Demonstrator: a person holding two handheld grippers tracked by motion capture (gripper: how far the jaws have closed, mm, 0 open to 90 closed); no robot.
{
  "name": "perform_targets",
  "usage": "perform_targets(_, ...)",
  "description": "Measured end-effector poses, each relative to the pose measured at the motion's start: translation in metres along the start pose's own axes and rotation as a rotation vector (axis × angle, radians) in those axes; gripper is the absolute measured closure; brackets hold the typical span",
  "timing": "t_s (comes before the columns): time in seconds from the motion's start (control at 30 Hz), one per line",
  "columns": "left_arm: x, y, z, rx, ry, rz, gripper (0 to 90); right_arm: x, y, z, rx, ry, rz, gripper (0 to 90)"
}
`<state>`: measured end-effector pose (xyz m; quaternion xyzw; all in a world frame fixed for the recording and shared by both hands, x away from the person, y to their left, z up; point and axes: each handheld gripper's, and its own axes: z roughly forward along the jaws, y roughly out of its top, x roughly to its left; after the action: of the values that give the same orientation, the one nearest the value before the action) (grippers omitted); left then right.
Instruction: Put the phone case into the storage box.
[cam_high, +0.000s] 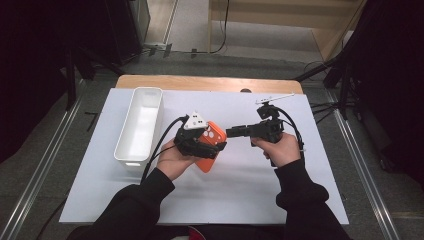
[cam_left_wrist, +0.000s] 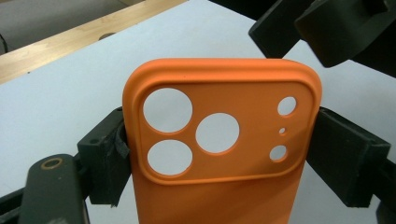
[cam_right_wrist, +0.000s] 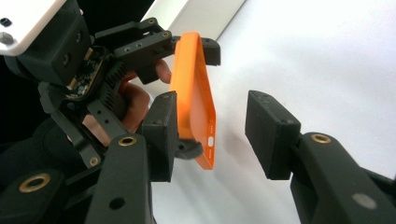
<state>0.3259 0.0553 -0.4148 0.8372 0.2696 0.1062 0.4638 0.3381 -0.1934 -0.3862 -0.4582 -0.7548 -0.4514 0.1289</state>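
The left gripper (cam_high: 207, 145) is clamping the orange silicone phone case (cam_left_wrist: 224, 140) by its long edges, holding it above the white table (cam_high: 235, 195). The right gripper (cam_right_wrist: 210, 135) is standing part open around the case's end, its pads not pressing on it.

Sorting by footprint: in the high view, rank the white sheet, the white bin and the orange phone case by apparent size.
1. white sheet, by far the largest.
2. white bin.
3. orange phone case, smallest, though the left gripper partly covers it.

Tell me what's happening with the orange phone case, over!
Left gripper shut on orange phone case, held above table. Right gripper open around case's edge. White bin off to the side, nothing blocking.
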Motion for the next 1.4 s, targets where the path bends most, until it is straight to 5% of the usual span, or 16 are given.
perform_targets(1.4,0.009,0.006,-0.017,0.028,-0.025,-0.079,16.6,-0.015,-0.014,0.006,0.049,-0.151,-0.124,36.4)
